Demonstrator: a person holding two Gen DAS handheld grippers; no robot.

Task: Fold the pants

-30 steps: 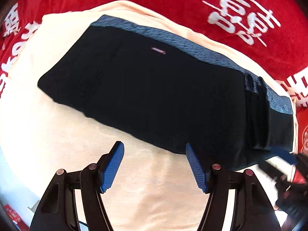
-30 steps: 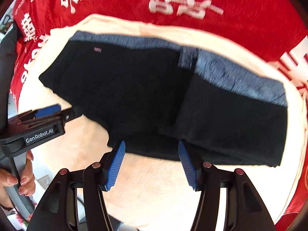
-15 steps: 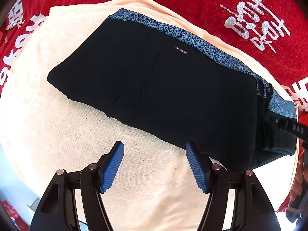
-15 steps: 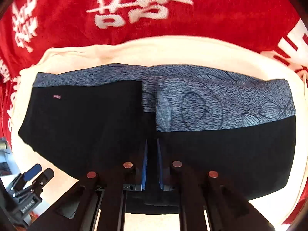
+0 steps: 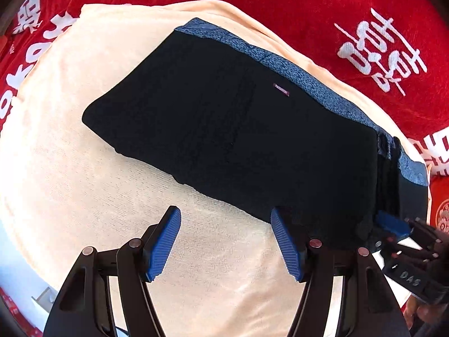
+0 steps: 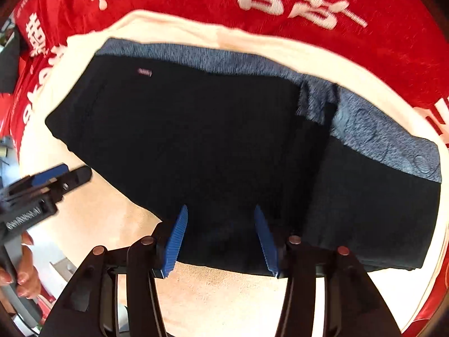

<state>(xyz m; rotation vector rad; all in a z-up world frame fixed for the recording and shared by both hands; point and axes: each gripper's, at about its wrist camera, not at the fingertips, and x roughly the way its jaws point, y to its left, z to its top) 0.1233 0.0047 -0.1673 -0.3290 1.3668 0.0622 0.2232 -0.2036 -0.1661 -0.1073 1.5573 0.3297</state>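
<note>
Lying before parted fingers [image 5: 283,241]: pants [image 5: 238,129]

bright, even light fills both views, washing the pale peach terry towel [image 5: 84,185] almost white on its left side. the folded black pants with a blue-grey patterned waistband [image 5: 230,129] read as a nearly detailless dark mass. the right wrist view is smeared by motion blur; the left wrist view is sharper. fisheye bending curves everything, with dark vignetted corners.
</note>
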